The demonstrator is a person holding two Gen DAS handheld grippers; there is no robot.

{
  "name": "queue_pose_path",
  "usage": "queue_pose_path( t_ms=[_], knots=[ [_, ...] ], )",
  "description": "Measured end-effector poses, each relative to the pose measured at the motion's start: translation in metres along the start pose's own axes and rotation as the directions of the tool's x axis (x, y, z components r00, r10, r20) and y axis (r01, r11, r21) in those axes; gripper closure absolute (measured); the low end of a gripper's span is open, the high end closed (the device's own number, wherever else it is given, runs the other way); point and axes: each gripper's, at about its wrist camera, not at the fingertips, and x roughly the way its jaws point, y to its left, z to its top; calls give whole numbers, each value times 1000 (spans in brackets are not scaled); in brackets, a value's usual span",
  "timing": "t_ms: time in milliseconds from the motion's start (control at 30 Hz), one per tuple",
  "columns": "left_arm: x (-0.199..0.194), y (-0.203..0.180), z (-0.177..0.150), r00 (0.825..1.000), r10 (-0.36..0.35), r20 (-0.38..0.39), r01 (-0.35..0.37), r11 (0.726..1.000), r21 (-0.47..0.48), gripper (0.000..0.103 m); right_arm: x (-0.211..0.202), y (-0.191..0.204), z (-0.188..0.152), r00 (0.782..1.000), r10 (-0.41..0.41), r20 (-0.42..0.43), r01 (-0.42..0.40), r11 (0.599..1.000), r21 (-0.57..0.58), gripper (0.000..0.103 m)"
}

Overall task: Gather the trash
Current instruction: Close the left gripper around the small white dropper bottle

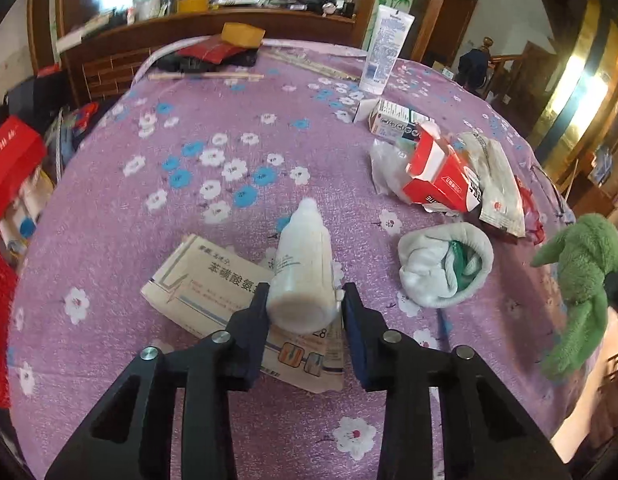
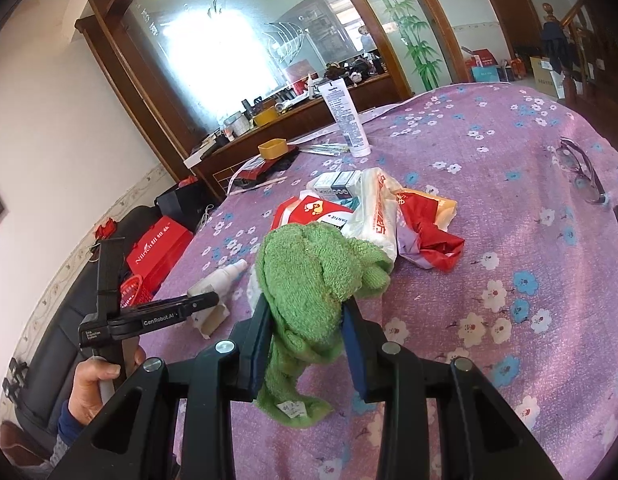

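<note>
Here, left gripper (image 1: 305, 298) pinching white plastic bottle (image 1: 302, 270) at its base, lower centre of left wrist view, both fingers against its sides, cap pointing away toward upper frame. Bottle over a flattened beige medicine box (image 1: 213, 280) with printed Chinese text, lying on purple floral tablecloth (image 1: 189, 184); whether bottle touches box cannot tell. Rolled white sock (image 1: 443, 266) just right of bottle. Trash cluster in right-centre: red-and-white carton (image 1: 439, 178), crumpled clear plastic (image 1: 383, 164), white wrapper (image 1: 501, 184), small white box (image 1: 393, 118) behind. Upright white tube (image 1: 385, 48) at upper centre-right; yellow container (image 1: 243, 34) and chopsticks (image 1: 205, 76) at upper centre.

Right gripper (image 2: 307, 322) clamped on green towel (image 2: 313, 276), centre of right wrist view, fabric bunched above fingers, tail with label drooping below. Same towel seen at right edge of left wrist view. Behind towel: white plastic bag (image 2: 375, 212), red bag (image 2: 429, 232). Eyeglasses (image 2: 579, 172) at right on cloth. Left gripper body with bottle at lower left, person's hand (image 2: 93, 384) on handle. Red gift bag (image 2: 159, 250) at left off table.
</note>
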Motion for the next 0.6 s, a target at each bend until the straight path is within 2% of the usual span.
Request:
queue_pose_path(
  t_ms=[33,67,100,200,267,333,433,500,600],
  knots=[
    [-1,1,2,1000,-20,-6,20,1000,-9,57,0,0,0,1000,2,1,-2,1000,2,67],
    [-2,2,4,1000,-27,-4,27,1000,-16,45,0,1,0,1000,5,2,-5,1000,3,67],
    [-4,3,7,1000,-28,3,28,999,-22,39,0,1,0,1000,6,2,-6,1000,2,67],
    [-6,1,17,1000,-13,18,13,1000,-13,39,1,2,0,1000,7,3,-7,1000,3,67],
    [5,-2,26,1000,0,-15,0,1000,2,40,2,1,-1,1000,9,1,-9,1000,9,67],
    [17,-1,30,999,21,-48,-22,1000,-3,49,2,0,-1,1000,8,1,-8,1000,12,67],
    [28,-5,33,997,50,-64,-49,999,19,72,1,-2,-2,1000,4,0,-4,1000,13,67],
    [28,-5,31,997,38,-61,-38,999,-1,72,0,-4,-2,1000,2,-1,-2,1000,14,67],
    [18,-6,24,1000,30,-8,-30,999,-23,72,-1,-4,-1,1000,11,1,-11,1000,9,67]
  ],
)
